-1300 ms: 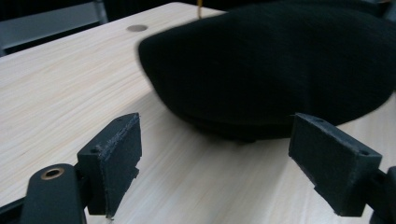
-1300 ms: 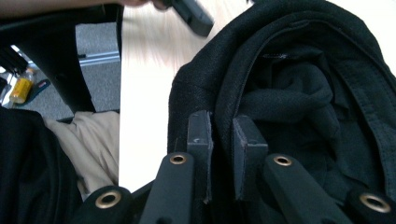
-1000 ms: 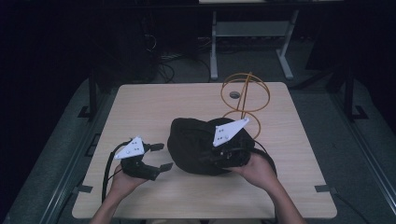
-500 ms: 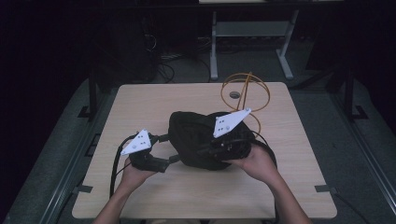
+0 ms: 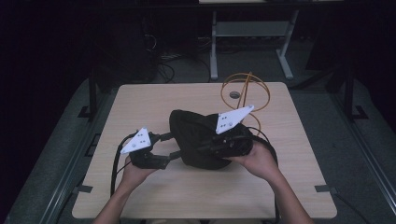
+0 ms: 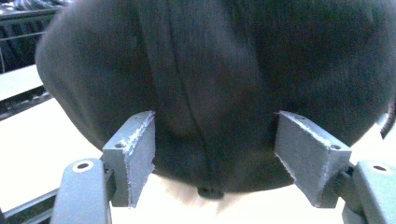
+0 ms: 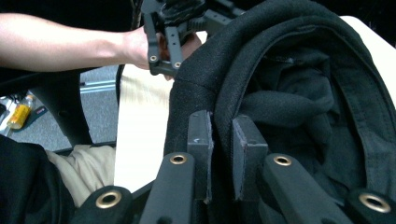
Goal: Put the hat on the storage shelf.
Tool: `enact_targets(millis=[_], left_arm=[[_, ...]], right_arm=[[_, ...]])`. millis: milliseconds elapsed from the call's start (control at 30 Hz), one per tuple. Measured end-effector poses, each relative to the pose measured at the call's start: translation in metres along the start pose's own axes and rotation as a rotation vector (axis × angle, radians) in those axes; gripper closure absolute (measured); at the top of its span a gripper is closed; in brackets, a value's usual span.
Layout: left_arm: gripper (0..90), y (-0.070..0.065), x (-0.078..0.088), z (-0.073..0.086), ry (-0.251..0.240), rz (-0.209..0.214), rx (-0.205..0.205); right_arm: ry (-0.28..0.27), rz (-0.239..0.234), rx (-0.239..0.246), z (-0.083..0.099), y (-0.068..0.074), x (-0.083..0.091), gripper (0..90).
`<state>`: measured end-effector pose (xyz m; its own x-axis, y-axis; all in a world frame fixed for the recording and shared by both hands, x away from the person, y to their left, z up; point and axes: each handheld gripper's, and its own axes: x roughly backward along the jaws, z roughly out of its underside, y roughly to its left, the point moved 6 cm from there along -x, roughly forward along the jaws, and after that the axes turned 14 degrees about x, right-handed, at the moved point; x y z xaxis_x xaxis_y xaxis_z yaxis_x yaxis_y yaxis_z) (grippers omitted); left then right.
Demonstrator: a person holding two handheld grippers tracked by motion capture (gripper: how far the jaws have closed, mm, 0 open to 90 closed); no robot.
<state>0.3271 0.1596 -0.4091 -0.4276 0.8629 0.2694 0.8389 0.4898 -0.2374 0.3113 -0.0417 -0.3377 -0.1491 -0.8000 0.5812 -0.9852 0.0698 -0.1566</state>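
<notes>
Black hat (image 5: 198, 140) sits mid-table (image 5: 149, 100), between the two tongs. Right gripper (image 7: 223, 144) is clenched on its rim fabric, same grip as a second ago. Left gripper (image 5: 161, 156) has moved in from the left edge; its jaws have just been closing, now straddling the hat's crown, pads (image 6: 140, 149) not pressing yet. Yellow wire stand (image 5: 245, 91) stands behind the right gripper.
</notes>
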Motion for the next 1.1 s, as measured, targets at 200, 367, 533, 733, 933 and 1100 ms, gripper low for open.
enact_targets(millis=[200,367,533,733,933,1100], left_arm=[[28.5,-0.006,0.004,0.002,0.014,0.045,-0.014],[26.8,-0.019,-0.006,0.004,0.052,0.078,-0.060],[29.7,-0.022,-0.016,0.002,0.056,0.050,-0.095],[72.4,-0.020,-0.014,-0.005,0.018,0.035,-0.133],[86.1,-0.018,-0.008,-0.015,0.000,0.005,-0.129],[86.4,-0.020,-0.002,-0.027,-0.009,-0.005,-0.108]], right_arm=[[-0.017,0.017,0.000,-0.004,-0.003,0.003,79.5],[-0.025,0.016,-0.009,-0.006,-0.005,0.002,79.6],[-0.026,0.001,-0.001,-0.010,-0.003,-0.005,79.6],[-0.033,-0.004,-0.001,-0.012,-0.001,-0.010,79.7],[-0.066,0.015,-0.016,-0.014,-0.003,-0.009,79.5],[-0.091,0.031,-0.045,-0.014,-0.007,-0.006,77.0]])
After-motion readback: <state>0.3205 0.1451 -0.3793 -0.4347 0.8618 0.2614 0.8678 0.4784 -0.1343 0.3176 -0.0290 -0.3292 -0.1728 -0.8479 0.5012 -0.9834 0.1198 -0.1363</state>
